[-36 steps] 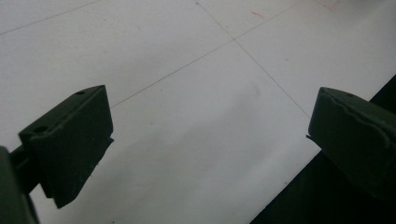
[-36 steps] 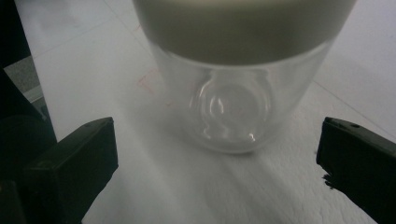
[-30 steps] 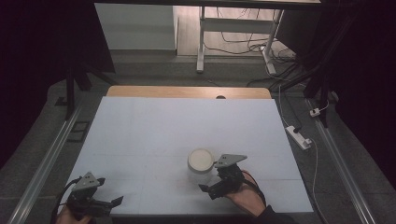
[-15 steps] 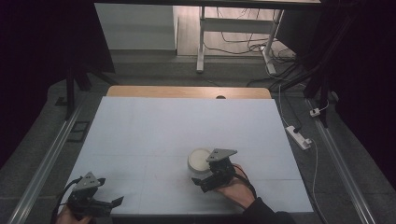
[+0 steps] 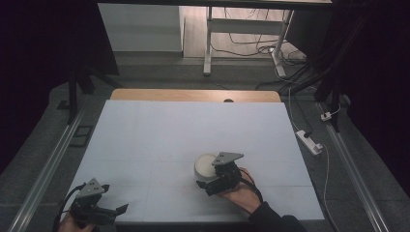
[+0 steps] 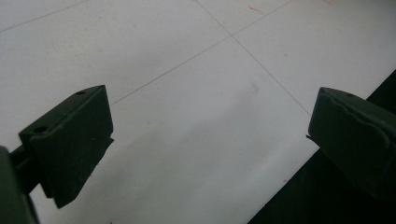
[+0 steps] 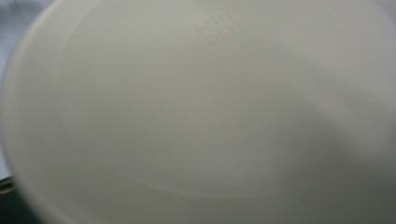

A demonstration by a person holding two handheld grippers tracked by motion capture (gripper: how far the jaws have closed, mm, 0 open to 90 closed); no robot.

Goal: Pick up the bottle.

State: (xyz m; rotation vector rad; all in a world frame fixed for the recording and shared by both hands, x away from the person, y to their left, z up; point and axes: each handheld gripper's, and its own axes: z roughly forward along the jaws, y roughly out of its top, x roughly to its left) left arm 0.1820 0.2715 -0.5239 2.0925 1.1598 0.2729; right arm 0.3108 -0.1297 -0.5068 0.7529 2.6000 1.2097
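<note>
A round white container [image 5: 205, 164] stands on the white table [image 5: 193, 125], right of centre toward the near edge. My right gripper [image 5: 208, 182] is held by a hand just in front of it, pressed close to its near side. In the right gripper view the container's pale, smooth surface [image 7: 196, 112] with a small embossed mark sits right up against the camera, and the jaws are hidden. My left gripper [image 5: 115, 210] rests at the table's near left corner. Its jaws [image 6: 210, 140] stand wide apart over bare table.
The table's near edge runs just under the left gripper, with dark floor [image 6: 327, 200] beyond it. A wooden strip [image 5: 193, 95] borders the far edge. A white power strip [image 5: 309, 141] and cables lie on the floor to the right.
My right gripper has moved left and up against the white container. The left gripper has stayed put.
</note>
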